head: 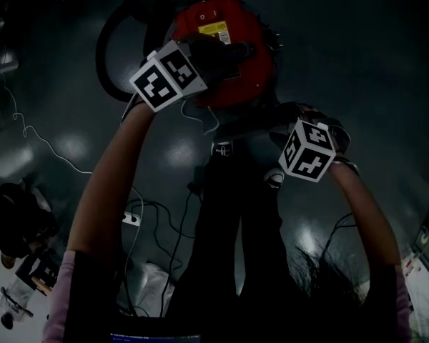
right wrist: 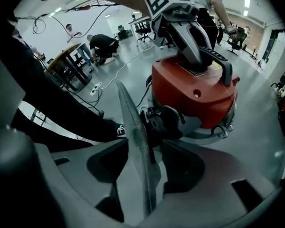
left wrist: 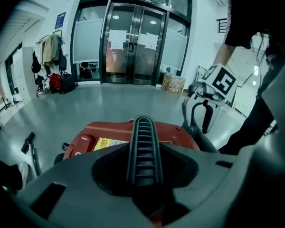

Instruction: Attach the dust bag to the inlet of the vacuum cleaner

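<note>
The red vacuum cleaner stands on the dark floor below me. My left gripper is shut on its black ribbed carry handle; the right gripper view shows that grip from the side, on the handle. My right gripper is open, low beside the vacuum's grey base. The dust bag, a thin grey textured sheet seen edge-on, stands between its jaws with a gap on each side. The bag's top edge reaches the black inlet fitting. The right gripper's marker cube shows in the head view.
A black hose loops behind the vacuum. Cables and a white power strip lie on the floor by my legs. People crouch by a table further off. Glass doors stand across the hall.
</note>
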